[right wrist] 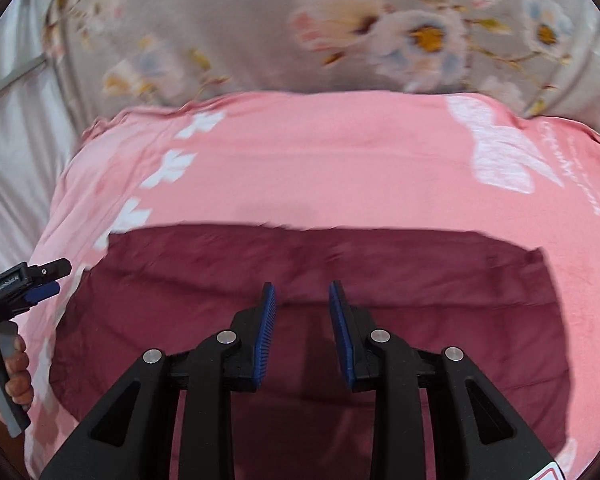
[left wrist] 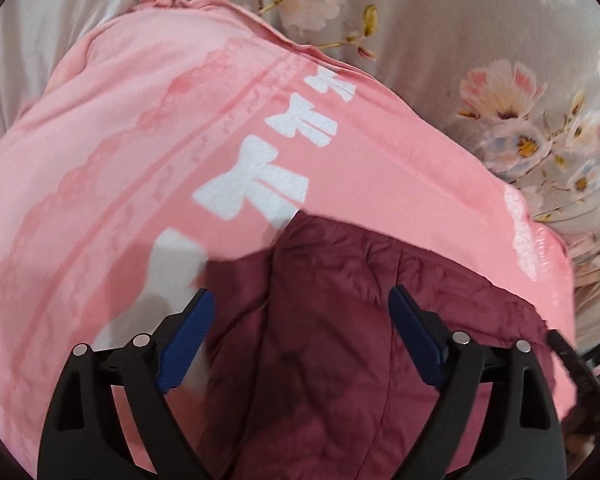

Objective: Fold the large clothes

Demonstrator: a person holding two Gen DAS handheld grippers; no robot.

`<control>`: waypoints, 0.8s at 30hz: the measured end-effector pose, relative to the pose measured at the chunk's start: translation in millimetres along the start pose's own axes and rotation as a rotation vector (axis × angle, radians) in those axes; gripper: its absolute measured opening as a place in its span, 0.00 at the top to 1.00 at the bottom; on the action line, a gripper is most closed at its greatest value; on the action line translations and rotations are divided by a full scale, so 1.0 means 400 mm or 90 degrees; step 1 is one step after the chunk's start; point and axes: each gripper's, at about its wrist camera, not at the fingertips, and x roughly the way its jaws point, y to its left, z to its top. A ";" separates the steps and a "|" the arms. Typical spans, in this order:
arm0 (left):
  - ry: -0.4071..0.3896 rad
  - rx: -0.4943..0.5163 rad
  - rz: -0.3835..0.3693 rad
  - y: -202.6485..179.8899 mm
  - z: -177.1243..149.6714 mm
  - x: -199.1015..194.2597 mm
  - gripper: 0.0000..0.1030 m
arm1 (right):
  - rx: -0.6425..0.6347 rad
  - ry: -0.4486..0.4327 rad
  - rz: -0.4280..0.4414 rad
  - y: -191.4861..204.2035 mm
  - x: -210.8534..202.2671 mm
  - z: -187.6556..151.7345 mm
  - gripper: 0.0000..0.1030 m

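Maroon garment on pink blanket, floral bedsheet beyond.

Between and just beyond the black fingers with ribbed blue pads lies a dark maroon garment, plain, without print. Past the fingertips spreads a salmon-pink garment printed with a row of white bows to the left and faint darker pink bands. Farthest out, the bed sheet is beige-grey with pink, white and pale blue flowers, yellow-centred.
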 end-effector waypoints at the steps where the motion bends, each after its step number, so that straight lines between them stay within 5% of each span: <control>1: 0.011 -0.002 -0.001 0.014 -0.009 -0.006 0.16 | -0.003 0.010 0.005 0.022 0.017 -0.010 0.75; 7: 0.082 -0.035 -0.021 0.111 -0.104 -0.007 0.16 | -0.001 0.045 -0.005 0.072 0.082 -0.043 0.76; 18: 0.067 0.001 -0.059 0.049 -0.156 0.008 0.12 | -0.002 0.035 -0.009 0.064 0.122 -0.074 0.79; 24: 0.081 -0.012 -0.129 -0.009 -0.150 -0.020 0.52 | 0.006 0.033 0.010 0.053 0.117 -0.070 0.78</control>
